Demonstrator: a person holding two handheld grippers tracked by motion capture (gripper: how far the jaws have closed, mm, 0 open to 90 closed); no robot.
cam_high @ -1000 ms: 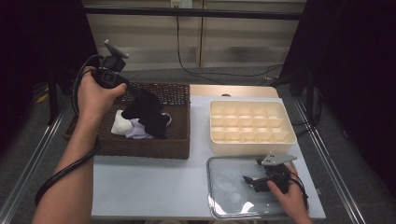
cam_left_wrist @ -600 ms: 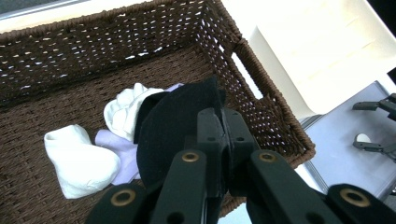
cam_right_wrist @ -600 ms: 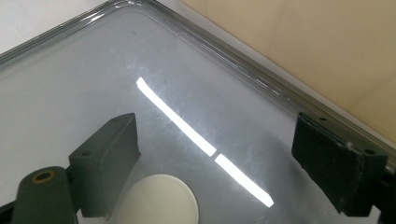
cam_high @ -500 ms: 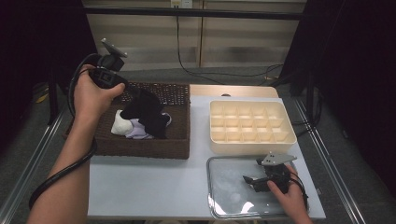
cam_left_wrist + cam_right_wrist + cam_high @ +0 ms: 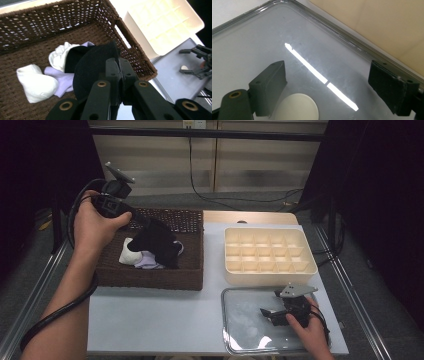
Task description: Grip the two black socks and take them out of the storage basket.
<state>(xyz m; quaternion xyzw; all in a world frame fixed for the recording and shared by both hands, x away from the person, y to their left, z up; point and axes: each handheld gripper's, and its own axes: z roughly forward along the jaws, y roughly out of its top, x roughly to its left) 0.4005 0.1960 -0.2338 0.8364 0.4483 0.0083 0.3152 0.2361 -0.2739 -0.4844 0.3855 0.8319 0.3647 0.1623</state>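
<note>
Claw point(image 5: 117, 72) on the left is seen clamped on a black sock point(image 5: 93, 65), lifted above the wicker basket point(image 5: 187, 270); a firm pinch is advised until the divided box point(image 5: 270, 252) is reached. Right claw point(image 5: 327, 87) is held wide open over the clear tray point(image 5: 249, 45).

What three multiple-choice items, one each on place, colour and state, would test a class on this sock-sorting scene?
1. Where does the right hand-held gripper hover?
A. over the clear lid
B. in the wicker basket
C. over the divided cream box

2. What colour is the sock in the left hand-held gripper?
A. white
B. lilac
C. black

3. How do the right hand-held gripper's jaws stand?
A. shut on a sock
B. open, holding nothing
C. shut on the lid's rim

Answers: 1 A, its jaws sit above the clear lid by the table's near edge. 2 C, dark cloth is pinched between the shut jaws. 3 B, its pads stand wide apart over the lid.
</note>
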